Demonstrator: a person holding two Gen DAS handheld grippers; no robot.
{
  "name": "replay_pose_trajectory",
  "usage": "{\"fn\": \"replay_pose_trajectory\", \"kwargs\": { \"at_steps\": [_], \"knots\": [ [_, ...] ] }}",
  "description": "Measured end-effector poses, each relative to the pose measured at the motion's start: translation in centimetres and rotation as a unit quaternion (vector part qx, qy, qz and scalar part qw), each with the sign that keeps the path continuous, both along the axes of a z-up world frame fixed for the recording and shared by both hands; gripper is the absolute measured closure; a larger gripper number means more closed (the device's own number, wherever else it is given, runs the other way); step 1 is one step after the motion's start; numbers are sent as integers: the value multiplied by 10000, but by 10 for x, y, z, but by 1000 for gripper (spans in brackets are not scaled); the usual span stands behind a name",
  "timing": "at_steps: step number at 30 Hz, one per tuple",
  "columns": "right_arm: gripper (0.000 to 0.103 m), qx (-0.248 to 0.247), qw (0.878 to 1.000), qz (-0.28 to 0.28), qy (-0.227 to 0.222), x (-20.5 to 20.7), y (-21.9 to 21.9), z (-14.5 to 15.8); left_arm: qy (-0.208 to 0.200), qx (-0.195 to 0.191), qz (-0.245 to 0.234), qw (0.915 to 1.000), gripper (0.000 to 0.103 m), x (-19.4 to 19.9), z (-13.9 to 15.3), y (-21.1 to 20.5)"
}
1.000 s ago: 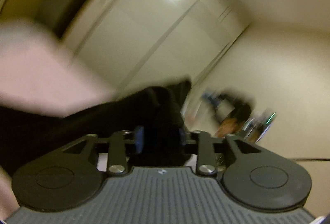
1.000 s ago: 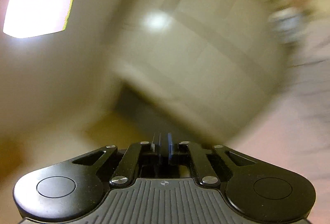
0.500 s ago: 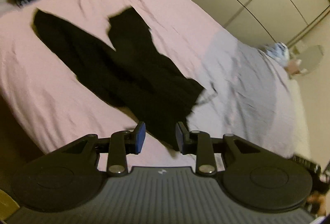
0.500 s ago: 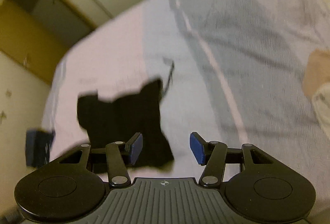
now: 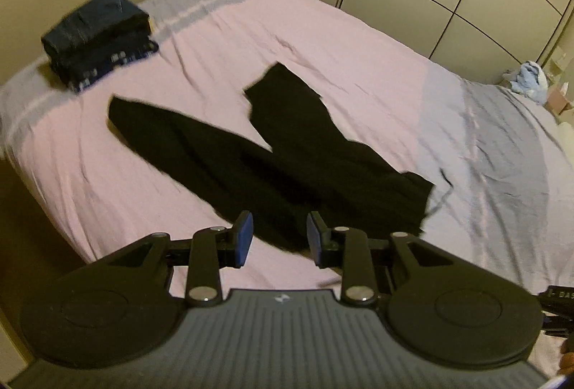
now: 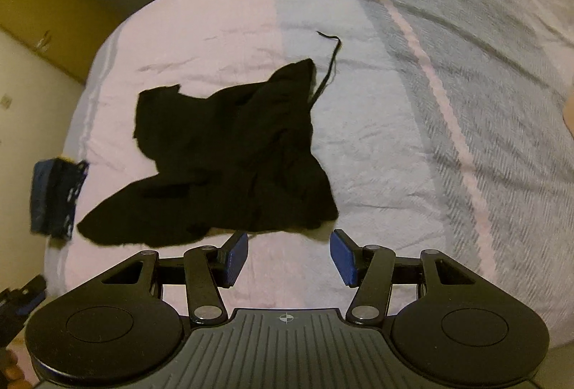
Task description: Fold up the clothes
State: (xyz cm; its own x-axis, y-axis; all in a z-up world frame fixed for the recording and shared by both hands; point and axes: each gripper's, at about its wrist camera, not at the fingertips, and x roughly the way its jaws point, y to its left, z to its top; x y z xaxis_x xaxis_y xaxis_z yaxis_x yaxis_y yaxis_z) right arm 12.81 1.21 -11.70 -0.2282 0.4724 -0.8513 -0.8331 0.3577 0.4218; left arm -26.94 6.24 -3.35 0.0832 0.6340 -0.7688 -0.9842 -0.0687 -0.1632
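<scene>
Trousers: black trousers (image 5: 272, 159) spread, legs splayed, mid-bed (image 5: 358, 41).
Tongs: your left tongs (image 5: 279, 238) and right tongs (image 6: 288, 258) gape, empty.
Risk: the drawstring (image 6: 328, 66), probably loose, may snag.

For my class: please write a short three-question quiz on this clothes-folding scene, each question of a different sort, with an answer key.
1. True or false: the black trousers lie spread out on the bed, with both legs apart.
2. Multiple choice: the jaws of the left gripper and the right gripper are
A. both open and empty
B. both shut on cloth
C. one open, one shut
3. Fill the gap: near the far corner of the bed sits a folded ______ of dark blue clothes.

Key
1. True
2. A
3. stack
</scene>
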Motion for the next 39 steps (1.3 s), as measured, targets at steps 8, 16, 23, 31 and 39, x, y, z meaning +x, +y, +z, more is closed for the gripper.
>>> {"fn": "replay_pose_trajectory", "kwargs": {
  "at_steps": [8, 16, 23, 31, 39],
  "knots": [
    [48, -12, 9970, -765, 117, -73, 11, -6, 869, 136, -624, 9942, 73, -56, -4, 64],
    [48, -309, 9854, -1664, 198, -116, -16, -26, 1315, 74, -1573, 9787, 69, -77, -19, 97],
    [48, -727, 9689, -2349, 265, -127, -38, -52, 1140, -250, -1883, 9752, 68, -89, -47, 116],
    [48, -836, 9459, -3081, 575, -112, -40, -85, 700, -820, -1815, 9775, 68, -105, -87, 124],
    [44, -395, 8904, -4215, 1674, -69, -44, -144, 628, -1182, -1490, 9797, 67, -118, -133, 139]
  ]
}}
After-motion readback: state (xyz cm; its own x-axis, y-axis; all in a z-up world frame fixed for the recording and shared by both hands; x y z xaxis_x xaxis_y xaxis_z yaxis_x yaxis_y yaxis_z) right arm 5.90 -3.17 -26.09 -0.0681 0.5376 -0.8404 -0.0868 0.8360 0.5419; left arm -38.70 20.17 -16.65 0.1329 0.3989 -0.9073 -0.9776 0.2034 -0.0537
